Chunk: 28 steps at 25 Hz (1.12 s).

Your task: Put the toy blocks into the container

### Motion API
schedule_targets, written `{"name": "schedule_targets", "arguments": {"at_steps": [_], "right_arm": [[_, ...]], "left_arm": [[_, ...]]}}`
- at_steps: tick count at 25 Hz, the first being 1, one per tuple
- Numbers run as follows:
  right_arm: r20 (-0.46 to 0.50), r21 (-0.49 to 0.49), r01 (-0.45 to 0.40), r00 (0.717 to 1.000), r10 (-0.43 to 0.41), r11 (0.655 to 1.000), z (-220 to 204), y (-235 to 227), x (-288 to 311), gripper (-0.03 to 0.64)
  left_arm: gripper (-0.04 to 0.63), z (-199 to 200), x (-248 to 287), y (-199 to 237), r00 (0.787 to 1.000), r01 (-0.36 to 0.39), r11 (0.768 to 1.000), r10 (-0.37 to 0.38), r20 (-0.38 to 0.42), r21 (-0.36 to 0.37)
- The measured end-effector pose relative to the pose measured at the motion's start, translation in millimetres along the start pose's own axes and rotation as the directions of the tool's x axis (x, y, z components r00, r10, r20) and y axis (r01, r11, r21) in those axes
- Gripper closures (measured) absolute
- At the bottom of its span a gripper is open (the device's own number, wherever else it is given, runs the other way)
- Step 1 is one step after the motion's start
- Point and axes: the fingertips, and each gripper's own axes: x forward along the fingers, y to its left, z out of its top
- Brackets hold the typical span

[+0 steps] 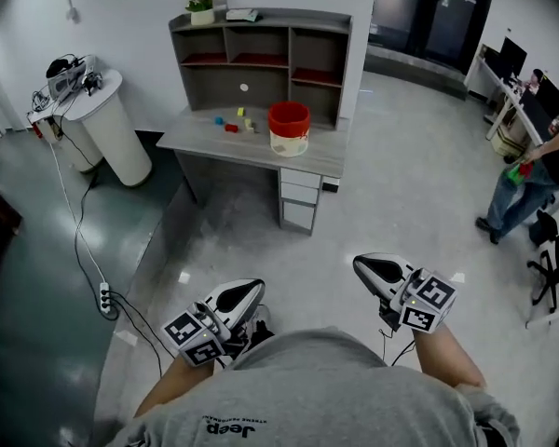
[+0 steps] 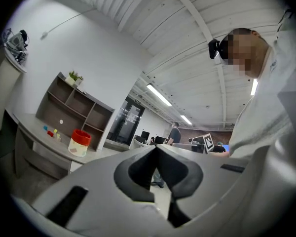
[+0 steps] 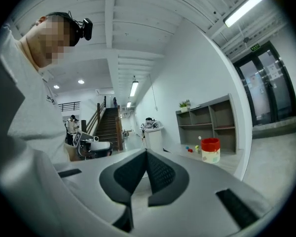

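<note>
Approach step: left gripper (image 1: 247, 294), right gripper (image 1: 368, 268) pressed together, empty, well apart from desk (image 1: 205, 140). Next: reach toy blocks (image 1: 238, 122) on desk, spread jaws.

A: What sits on the grey desk (image 1: 194, 140)?
B: A red-topped container (image 1: 289, 129) stands near its right end. A few small toy blocks (image 1: 231, 128), blue, red and yellow, lie scattered just left of it.
A: And behind them?
B: A shelf unit (image 1: 261, 59) stands along the back edge.
</note>
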Motion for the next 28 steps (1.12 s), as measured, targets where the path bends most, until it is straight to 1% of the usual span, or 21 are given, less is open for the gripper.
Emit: {"name": "schedule_targets", "arguments": {"at_steps": [3,7,10,13,17,21,25,28], "right_arm": [[0.001,-0.019,0.018,1.000,-0.018,1.000,17.2,-30.1,62.8,0.607],[0.001,-0.026,0.037,0.999,-0.037,0.999,42.0,-66.1,145.2,0.607],[0.012,-0.034,0.054,0.999,-0.053,0.998,59.8,-91.0,198.9,0.607],[0.014,-0.043,0.052,0.999,-0.052,0.998,74.5,-111.1,245.2,0.606],[-0.001,-0.047,0.030,1.000,-0.030,0.998,80.7,-132.5,293.6,0.606],[-0.018,-0.034,-0.001,1.000,0.001,0.999,79.3,-158.3,330.0,0.606],[-0.028,-0.019,-0.047,0.999,0.047,0.999,77.8,-193.4,363.7,0.606],[-0.032,-0.015,-0.090,0.995,0.089,0.996,78.9,-229.0,389.3,0.606]], "left_arm": [[0.581,19.8,12.8,69.3,1.000,0.014,1.000,-0.014,0.007,-0.003],[0.581,56.0,27.8,155.3,0.999,0.050,0.999,-0.050,-0.013,0.005],[0.581,86.5,34.7,212.4,0.998,0.061,0.998,-0.061,-0.014,0.023],[0.581,111.2,38.9,260.8,0.998,0.056,0.998,-0.056,-0.008,0.041],[0.581,131.1,40.4,312.4,1.000,0.025,0.998,-0.026,0.006,0.051],[0.581,139.5,45.1,350.8,1.000,-0.013,0.999,0.012,0.009,0.048],[0.581,142.0,56.5,386.0,0.998,-0.069,0.996,0.069,0.003,0.047],[0.581,144.3,71.4,416.1,0.992,-0.123,0.991,0.123,0.009,0.056]]}}
